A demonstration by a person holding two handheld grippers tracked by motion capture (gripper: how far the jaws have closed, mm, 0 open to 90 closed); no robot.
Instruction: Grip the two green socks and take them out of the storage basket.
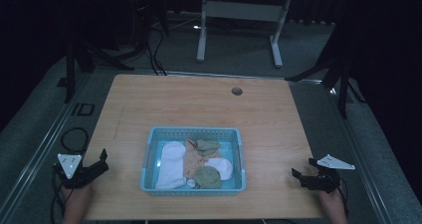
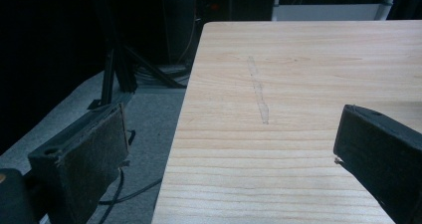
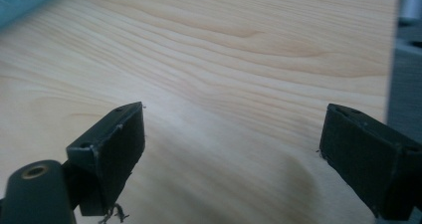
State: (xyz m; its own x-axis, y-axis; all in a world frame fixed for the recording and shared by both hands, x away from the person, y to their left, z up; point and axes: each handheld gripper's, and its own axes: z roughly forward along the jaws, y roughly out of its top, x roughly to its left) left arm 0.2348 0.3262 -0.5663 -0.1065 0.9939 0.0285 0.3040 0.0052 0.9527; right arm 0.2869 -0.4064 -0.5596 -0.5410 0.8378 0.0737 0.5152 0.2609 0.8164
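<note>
A light blue plastic basket (image 1: 148,157) sits near the front middle of the wooden table (image 1: 199,104). Inside lie white socks (image 1: 171,159), a peach cloth (image 1: 191,160) and olive-green socks (image 1: 208,176). My left gripper (image 1: 101,162) hovers at the table's front left edge, jaws wide open and empty; in the left gripper view its pads (image 2: 89,154) straddle the table edge. My right gripper (image 1: 303,170) is at the front right edge, open and empty, with its fingers (image 3: 112,144) over bare wood. A corner of the basket (image 3: 30,0) shows at the upper left of the right gripper view.
A round cable hole (image 1: 237,91) is at the table's far side. A faint strip of clear tape (image 2: 259,92) lies on the wood ahead of the left gripper. Black stands and cables (image 1: 149,50) and a white desk frame (image 1: 239,15) stand on the grey floor beyond.
</note>
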